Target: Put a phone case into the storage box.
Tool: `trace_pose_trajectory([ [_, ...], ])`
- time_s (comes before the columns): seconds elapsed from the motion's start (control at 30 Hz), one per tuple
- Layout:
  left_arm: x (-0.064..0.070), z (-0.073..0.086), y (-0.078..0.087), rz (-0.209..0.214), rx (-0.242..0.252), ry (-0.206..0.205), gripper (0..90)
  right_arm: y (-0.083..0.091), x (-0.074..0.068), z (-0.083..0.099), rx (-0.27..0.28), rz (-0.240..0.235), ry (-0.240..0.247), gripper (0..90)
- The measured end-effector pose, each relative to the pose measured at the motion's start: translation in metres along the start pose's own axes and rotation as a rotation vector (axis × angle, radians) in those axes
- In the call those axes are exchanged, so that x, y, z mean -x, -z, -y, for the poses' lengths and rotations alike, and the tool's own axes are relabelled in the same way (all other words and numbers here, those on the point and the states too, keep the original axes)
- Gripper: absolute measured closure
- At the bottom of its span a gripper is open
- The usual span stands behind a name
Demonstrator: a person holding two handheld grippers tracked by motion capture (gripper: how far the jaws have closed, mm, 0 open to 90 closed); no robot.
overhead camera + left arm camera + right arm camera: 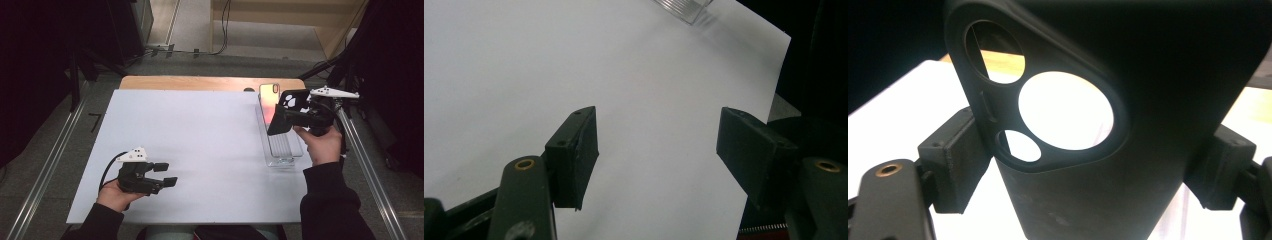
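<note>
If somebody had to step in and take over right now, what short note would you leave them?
Right gripper: shut on the black phone case, held up above the clear tray at the table's right side.
Left gripper: open, holding nothing, low over the white sheet near the front left.
A phone stands at the tray's far end.
Done: case picked up.
Left: probably bringing case and phone together.

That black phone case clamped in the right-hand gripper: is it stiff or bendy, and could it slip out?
The black phone case is probably light: it is an empty shell with open camera holes. It looks thin-walled, so it may flex a little where the right gripper squeezes its two side edges. Its surface looks matte rather than glossy, so slipping seems unlikely, though a narrow edge grip could let it pivot.
</note>
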State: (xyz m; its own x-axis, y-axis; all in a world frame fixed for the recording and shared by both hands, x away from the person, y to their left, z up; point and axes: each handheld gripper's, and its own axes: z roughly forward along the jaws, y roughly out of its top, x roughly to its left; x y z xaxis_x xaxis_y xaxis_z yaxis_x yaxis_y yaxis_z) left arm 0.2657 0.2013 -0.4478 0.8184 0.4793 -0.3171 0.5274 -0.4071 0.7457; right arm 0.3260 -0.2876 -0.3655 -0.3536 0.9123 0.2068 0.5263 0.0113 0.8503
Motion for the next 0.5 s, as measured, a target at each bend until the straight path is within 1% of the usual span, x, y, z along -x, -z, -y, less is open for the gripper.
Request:
trace_pose_trajectory([
  [0.07,0.0,0.0,0.0,-0.005,-0.004,-0.002,33.8,-0.005,0.005,0.0,-0.003,0.018,-0.009,14.2],
  [0.17,-0.002,0.001,0.0,-0.01,0.003,0.002,33.7,-0.013,0.013,0.002,-0.014,0.037,-0.029,14.2],
  [0.23,-0.003,0.001,0.0,-0.012,0.006,0.007,33.8,-0.018,0.017,0.002,-0.021,0.056,-0.029,14.2],
  [0.33,-0.003,0.001,0.0,-0.011,0.004,0.006,33.8,-0.026,0.022,0.003,-0.027,0.07,-0.038,14.2],
  [0.43,-0.001,0.0,-0.001,-0.008,0.003,0.002,33.8,-0.04,0.027,0.005,-0.051,0.091,-0.044,14.2],
  [0.5,-0.001,0.0,-0.002,-0.011,-0.005,-0.003,33.8,-0.05,0.032,0.007,-0.07,0.092,-0.062,14.2],
])
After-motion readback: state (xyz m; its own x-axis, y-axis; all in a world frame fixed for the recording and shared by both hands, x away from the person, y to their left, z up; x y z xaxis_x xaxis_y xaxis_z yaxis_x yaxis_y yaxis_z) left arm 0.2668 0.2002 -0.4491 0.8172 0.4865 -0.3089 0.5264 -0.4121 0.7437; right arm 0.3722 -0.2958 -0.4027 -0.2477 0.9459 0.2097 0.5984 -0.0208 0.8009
